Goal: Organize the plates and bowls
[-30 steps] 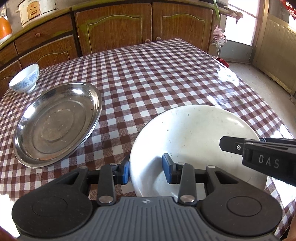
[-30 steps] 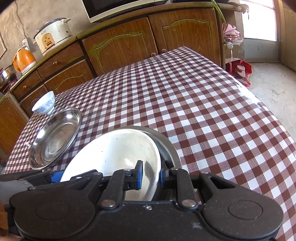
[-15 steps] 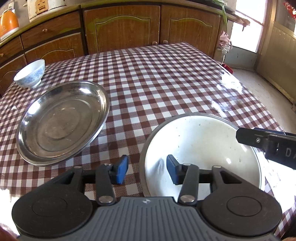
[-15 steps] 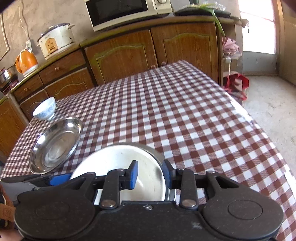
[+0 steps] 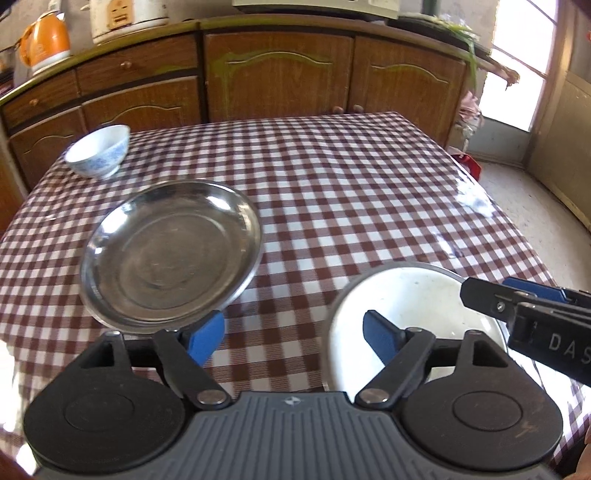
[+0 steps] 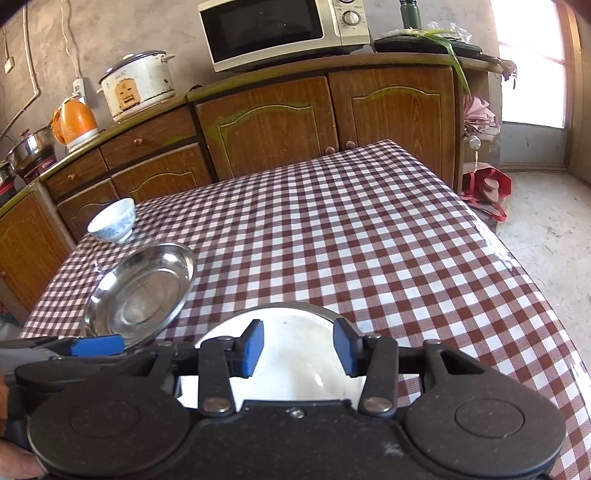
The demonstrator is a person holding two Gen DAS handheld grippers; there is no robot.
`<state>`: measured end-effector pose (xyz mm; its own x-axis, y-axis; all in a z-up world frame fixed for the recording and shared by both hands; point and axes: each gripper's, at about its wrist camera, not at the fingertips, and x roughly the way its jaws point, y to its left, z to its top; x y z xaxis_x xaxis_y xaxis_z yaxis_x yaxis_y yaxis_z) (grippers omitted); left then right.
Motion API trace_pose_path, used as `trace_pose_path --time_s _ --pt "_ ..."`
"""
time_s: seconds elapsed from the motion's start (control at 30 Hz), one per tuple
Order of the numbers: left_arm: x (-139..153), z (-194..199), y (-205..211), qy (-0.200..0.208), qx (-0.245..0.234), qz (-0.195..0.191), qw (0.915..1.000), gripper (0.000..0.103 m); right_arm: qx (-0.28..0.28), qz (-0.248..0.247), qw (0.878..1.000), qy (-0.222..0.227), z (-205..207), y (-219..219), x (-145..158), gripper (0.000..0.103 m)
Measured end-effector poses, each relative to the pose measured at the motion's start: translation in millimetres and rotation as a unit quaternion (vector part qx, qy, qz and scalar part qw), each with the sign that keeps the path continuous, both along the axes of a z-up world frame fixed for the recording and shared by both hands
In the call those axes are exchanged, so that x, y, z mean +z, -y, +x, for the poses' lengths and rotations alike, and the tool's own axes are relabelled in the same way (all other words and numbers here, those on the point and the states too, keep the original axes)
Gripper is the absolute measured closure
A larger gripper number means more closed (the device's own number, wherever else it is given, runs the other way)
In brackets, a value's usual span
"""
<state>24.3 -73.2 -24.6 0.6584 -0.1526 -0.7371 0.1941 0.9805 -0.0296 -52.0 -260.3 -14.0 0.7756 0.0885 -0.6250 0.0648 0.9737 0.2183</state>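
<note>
While only the right wrist view shows the microwave (image 6: pixel 284 31), both grippers (left gripper (image 5: pixel 293 338), right gripper (image 6: pixel 297 349)) tilt down, jaws just spread, pads clear of the white plate (image 5: pixel 413 299).

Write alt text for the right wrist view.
The right gripper, jaws open and holding nothing, hangs over a white plate resting in a metal dish on a red-checked table. Further left lie an empty steel plate and a small blue-patterned bowl; the left gripper's blue pad shows at the left edge.
</note>
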Motion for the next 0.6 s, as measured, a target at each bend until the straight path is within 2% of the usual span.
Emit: trace_pose_path --time_s 0.17,0.23,0.3,0.6 --pt "8 0 -16 0.001 0.022 0.003 0.9997 0.013 0.014 -0.002 1.0 0.001 3 -12 5 0.045" --pt "12 -1 -22 0.004 0.029 0.005 0.9996 0.012 0.021 -0.002 1.0 0.0 5 -18 7 0.038" --pt "14 -3 -26 0.005 0.034 0.006 0.9994 0.012 0.029 -0.003 1.0 0.002 6 -25 9 0.036" --pt "21 -8 -51 0.01 0.065 0.005 0.9979 0.012 0.067 -0.012 0.998 0.007 11 -59 19 0.035"
